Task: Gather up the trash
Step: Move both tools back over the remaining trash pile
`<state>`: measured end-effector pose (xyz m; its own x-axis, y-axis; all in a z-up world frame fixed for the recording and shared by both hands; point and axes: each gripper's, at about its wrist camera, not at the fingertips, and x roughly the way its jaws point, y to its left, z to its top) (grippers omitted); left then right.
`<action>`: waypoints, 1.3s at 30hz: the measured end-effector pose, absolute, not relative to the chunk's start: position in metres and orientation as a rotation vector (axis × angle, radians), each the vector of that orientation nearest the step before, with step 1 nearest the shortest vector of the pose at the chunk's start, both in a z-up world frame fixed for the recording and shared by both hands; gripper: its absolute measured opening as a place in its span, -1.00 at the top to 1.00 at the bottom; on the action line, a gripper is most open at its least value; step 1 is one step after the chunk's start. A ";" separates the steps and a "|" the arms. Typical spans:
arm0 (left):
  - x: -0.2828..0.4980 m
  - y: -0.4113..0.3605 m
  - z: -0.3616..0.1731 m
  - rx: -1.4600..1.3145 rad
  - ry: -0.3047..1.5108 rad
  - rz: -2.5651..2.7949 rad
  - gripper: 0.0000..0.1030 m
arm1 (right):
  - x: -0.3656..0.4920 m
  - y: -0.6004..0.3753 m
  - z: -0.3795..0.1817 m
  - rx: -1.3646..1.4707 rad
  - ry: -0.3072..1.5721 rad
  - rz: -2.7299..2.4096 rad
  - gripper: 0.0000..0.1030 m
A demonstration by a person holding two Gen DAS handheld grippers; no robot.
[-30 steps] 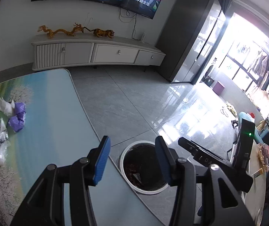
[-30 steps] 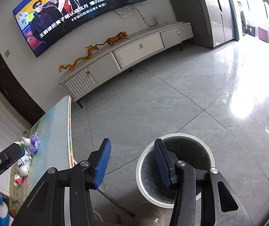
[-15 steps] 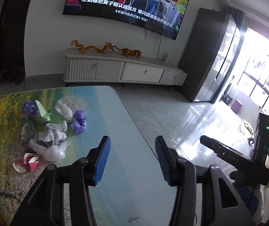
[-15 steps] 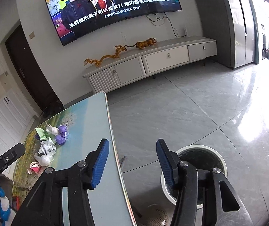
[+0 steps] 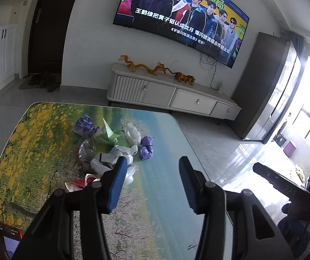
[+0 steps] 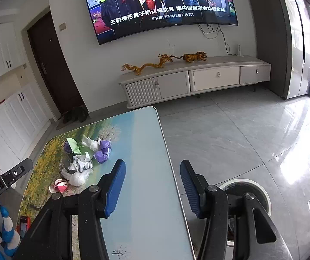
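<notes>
A pile of trash lies on the picture-printed table [image 5: 165,195]: a purple paper ball [image 5: 146,147], green paper [image 5: 109,134], white plastic bags [image 5: 133,133], crumpled white wrapping [image 5: 109,159] and a red-and-white wrapper [image 5: 79,183]. My left gripper [image 5: 152,164] hovers open over the table just right of the pile, nothing between its blue pads. My right gripper [image 6: 152,166] is open and empty above the table's right edge [image 6: 165,151], with the same purple ball [image 6: 103,151] and a white bag [image 6: 77,177] off to its left. The white-rimmed bin [image 6: 261,195] stands on the floor at lower right.
A red phone [image 5: 9,238] lies at the table's near left corner. Grey tiled floor [image 6: 230,134] spreads right of the table. A white TV cabinet [image 6: 198,80] with golden figurines stands against the far wall under a television. A dark door [image 5: 46,28] and white cupboards are at the left.
Both views have swung up and leftward from the floor bin to the table and trash pile. The bin has left the left wrist view. Both grippers stay empty.
</notes>
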<state>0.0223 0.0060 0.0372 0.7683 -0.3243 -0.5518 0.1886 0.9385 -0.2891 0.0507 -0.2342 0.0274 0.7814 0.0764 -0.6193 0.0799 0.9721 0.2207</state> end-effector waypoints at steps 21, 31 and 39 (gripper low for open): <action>0.031 0.115 -0.021 -0.326 0.792 0.029 0.08 | 0.098 -0.156 -0.002 0.192 0.755 0.253 0.03; 0.053 0.087 -0.044 -0.275 0.867 0.002 0.09 | 0.136 -0.166 -0.025 0.221 0.792 0.302 0.03; 0.068 0.070 -0.057 -0.235 0.900 -0.043 0.09 | 0.170 -0.167 -0.041 0.241 0.822 0.338 0.03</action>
<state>0.0679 0.0695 -0.0568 0.6223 -0.1354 -0.7709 -0.0615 0.9734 -0.2206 0.1703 -0.1669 -0.0414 0.6321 0.3847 -0.6726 -0.2001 0.9196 0.3380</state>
